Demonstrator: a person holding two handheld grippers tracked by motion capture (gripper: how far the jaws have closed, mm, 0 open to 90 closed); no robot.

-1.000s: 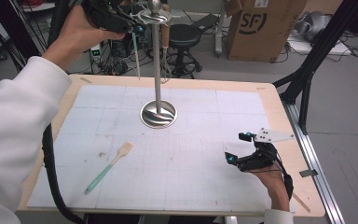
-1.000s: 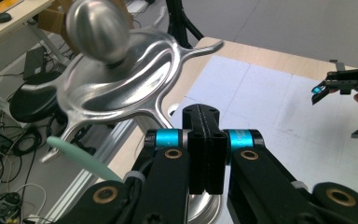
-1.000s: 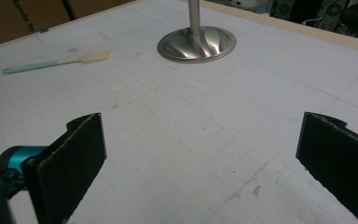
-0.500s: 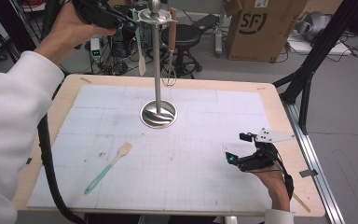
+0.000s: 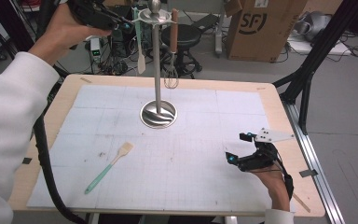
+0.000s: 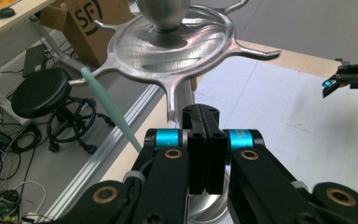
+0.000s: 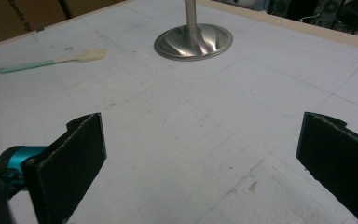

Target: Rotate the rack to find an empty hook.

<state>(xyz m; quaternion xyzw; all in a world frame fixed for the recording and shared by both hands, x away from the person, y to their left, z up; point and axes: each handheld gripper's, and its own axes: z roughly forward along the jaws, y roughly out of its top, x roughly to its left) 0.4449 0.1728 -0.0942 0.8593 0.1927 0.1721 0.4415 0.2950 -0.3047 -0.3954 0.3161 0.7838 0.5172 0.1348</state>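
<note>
The left tongs (image 6: 205, 154) were pressed closed, empty, beside the polished steel rack (image 5: 157, 70) whose spoked top held a mint-handled spatula (image 5: 140, 46). The right tongs (image 5: 242, 149) gaped open above the gridded desk (image 5: 205, 177).

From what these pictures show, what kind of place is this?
Probably a lab or workshop, not a kitchen: the table stands amid a cardboard box, a black stool and tangled floor cables.

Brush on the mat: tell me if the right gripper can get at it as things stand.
Probably yes: the right gripper is open, and bare mat lies between it and the brush; the stand sits off that line.
</note>
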